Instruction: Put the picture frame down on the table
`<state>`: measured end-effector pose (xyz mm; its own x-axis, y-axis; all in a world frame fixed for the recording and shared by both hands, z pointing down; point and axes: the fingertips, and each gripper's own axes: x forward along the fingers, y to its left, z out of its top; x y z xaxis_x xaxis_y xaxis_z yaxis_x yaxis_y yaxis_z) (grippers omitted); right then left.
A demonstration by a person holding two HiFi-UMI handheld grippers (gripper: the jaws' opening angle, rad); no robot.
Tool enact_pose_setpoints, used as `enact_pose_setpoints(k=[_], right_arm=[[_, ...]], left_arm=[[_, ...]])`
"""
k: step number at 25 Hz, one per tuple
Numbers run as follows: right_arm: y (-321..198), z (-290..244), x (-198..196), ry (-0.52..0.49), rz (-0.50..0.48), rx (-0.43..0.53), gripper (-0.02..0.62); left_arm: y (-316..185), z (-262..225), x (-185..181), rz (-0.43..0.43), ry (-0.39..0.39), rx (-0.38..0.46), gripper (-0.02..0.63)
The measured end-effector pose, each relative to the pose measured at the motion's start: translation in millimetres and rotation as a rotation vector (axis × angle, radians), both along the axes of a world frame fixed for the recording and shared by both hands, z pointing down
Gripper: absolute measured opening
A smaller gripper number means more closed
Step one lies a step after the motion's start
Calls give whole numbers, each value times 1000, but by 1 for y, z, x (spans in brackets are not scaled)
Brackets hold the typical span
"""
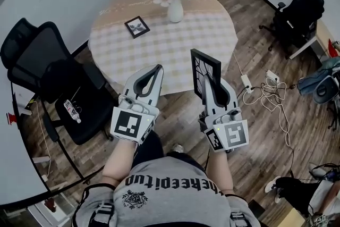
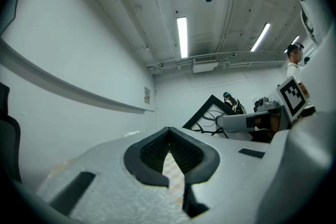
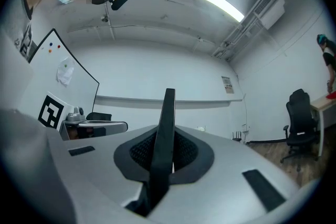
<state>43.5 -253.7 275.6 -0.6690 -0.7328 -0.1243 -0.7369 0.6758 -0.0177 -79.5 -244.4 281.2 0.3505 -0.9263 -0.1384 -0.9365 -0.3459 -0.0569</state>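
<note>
My right gripper (image 1: 206, 78) is shut on a black picture frame (image 1: 204, 70), held upright and edge-on in front of the near rim of the round table (image 1: 212, 34). In the right gripper view the picture frame (image 3: 164, 134) stands as a thin dark bar between the jaws. The left gripper (image 1: 158, 69) hovers beside it, shut with nothing in it; its pads (image 2: 186, 152) meet at the tips. From the left gripper view the picture frame (image 2: 212, 113) shows at right. A second small frame (image 1: 137, 26) lies flat on the checked cloth.
A white vase of flowers (image 1: 176, 5) stands at the table's middle. A black office chair (image 1: 53, 80) is at the left, another chair (image 1: 297, 13) at the right. Cables and a power strip (image 1: 265, 90) lie on the wooden floor.
</note>
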Motion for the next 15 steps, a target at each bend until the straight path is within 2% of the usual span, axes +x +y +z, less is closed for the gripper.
enact_pose_setpoints(k=[10, 15], right_arm=[[-18, 11, -26, -7, 74, -6, 17], [-33, 38, -45, -17, 111, -41, 17]], left_arm=[[-27, 4, -27, 77, -1, 8, 15], [-43, 22, -45, 118, -2, 6, 15]])
